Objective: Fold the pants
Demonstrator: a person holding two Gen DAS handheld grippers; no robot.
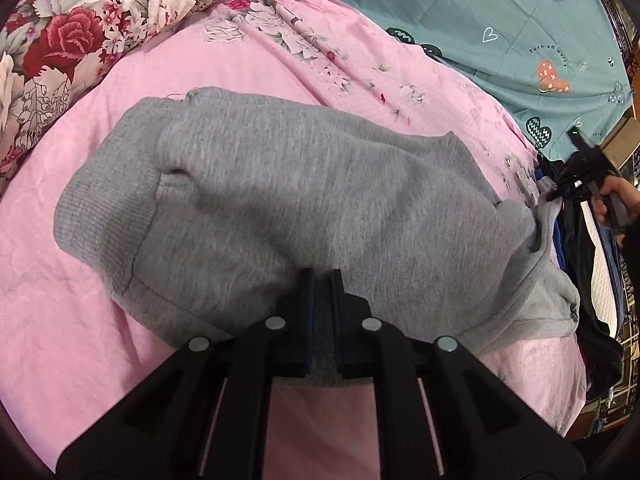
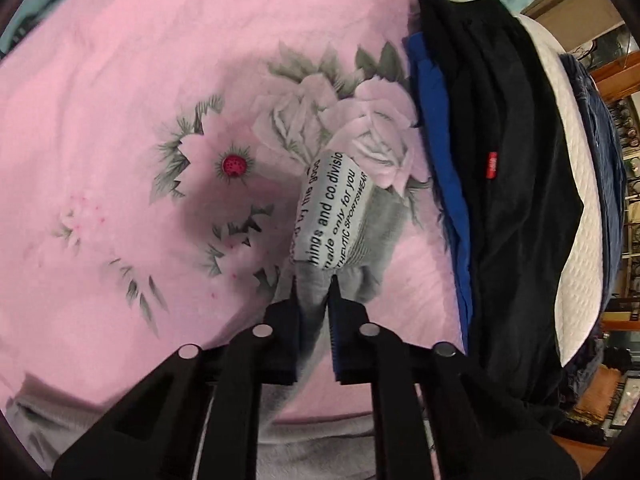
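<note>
Grey sweat pants (image 1: 280, 200) lie bunched on the pink floral bedsheet (image 1: 60, 340), ribbed cuff at the left. My left gripper (image 1: 322, 280) is shut on the near edge of the grey fabric. My right gripper (image 2: 314, 284) is shut on the grey waistband (image 2: 376, 224), just below its white printed label (image 2: 332, 204). In the left wrist view the right gripper (image 1: 560, 192) shows at the far right, lifting that corner of the pants off the bed.
A red floral pillow (image 1: 60, 40) lies at the far left and a teal quilt (image 1: 500, 20) at the back. A pile of black (image 2: 500, 160), blue (image 2: 440, 160) and white (image 2: 576, 240) clothes lies along the bed's right edge.
</note>
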